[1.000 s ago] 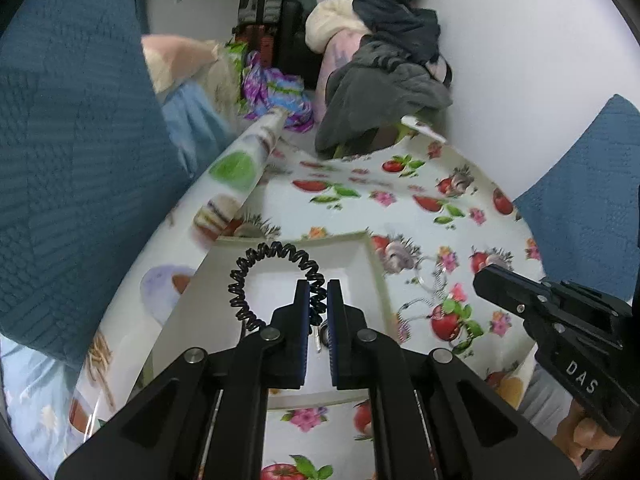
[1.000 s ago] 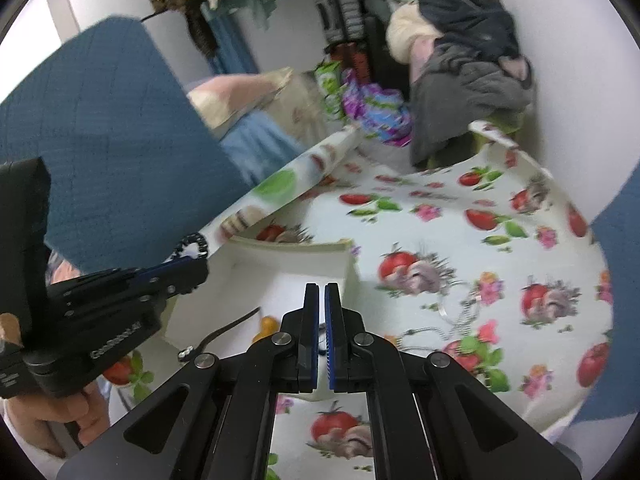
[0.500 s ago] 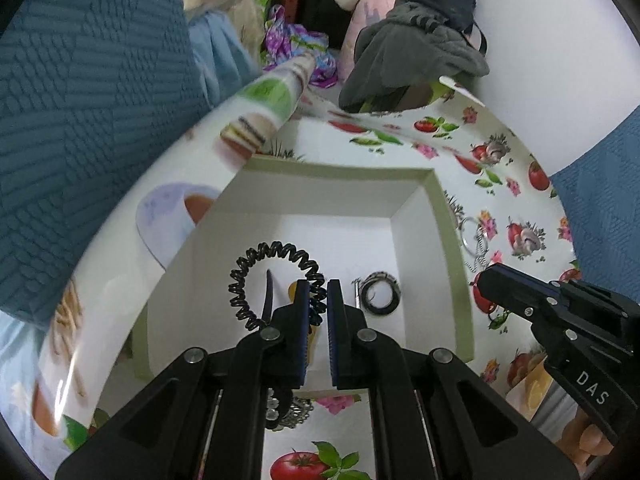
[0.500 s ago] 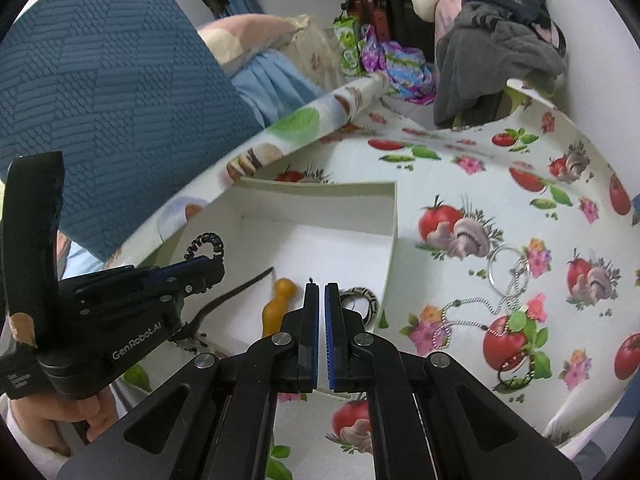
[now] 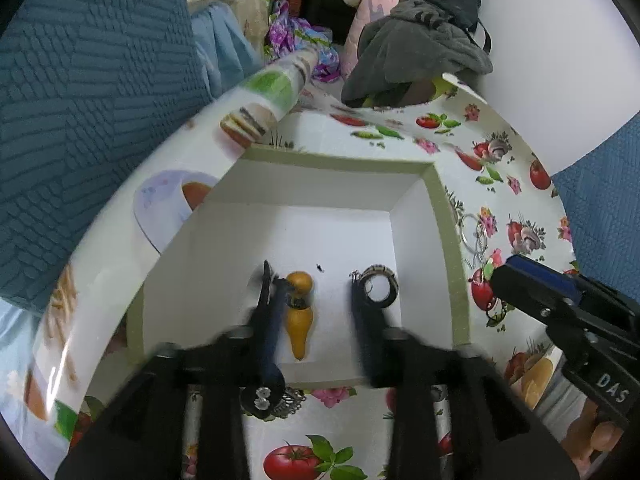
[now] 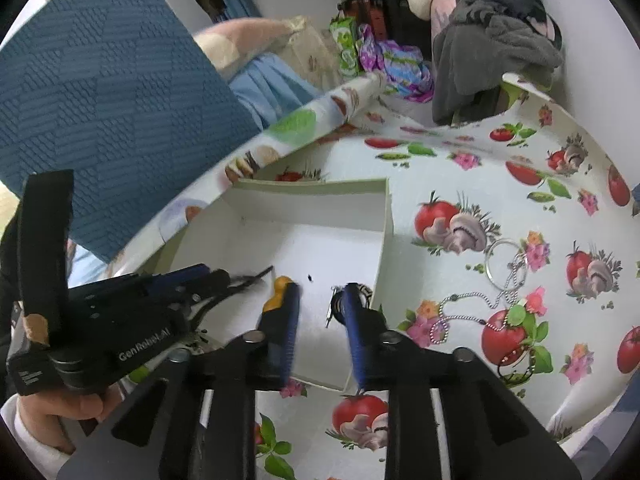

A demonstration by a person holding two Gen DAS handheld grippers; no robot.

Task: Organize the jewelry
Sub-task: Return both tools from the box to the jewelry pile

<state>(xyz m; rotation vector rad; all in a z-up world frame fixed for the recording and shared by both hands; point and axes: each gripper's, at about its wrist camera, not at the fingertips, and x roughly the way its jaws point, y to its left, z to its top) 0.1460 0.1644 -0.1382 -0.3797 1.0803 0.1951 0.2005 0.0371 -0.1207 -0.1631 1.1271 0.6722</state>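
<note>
A white open box (image 5: 448,216) (image 6: 384,216) lies on the fruit-print tablecloth. Inside it are a yellow-orange gourd pendant on a black cord (image 5: 299,316), a small patterned ring (image 5: 379,289) and a tiny dark speck. My left gripper (image 5: 316,320) is open over the box, blurred, with nothing between its fingers; the black coil tie is not visible. It also shows in the right wrist view (image 6: 200,280). My right gripper (image 6: 320,320) is open above the box's right front corner. A silver chain with key rings (image 6: 496,280) lies on the cloth right of the box.
A dark brooch-like ornament (image 5: 276,398) lies at the box's front edge. Blue cushions (image 5: 80,80) stand at left and far right. A pile of clothes (image 5: 416,40) and a white wall are behind the table.
Both grippers have opened. The black coil tie that my left gripper held has left the jaws and is out of sight. Both cameras moved closer over the box.
</note>
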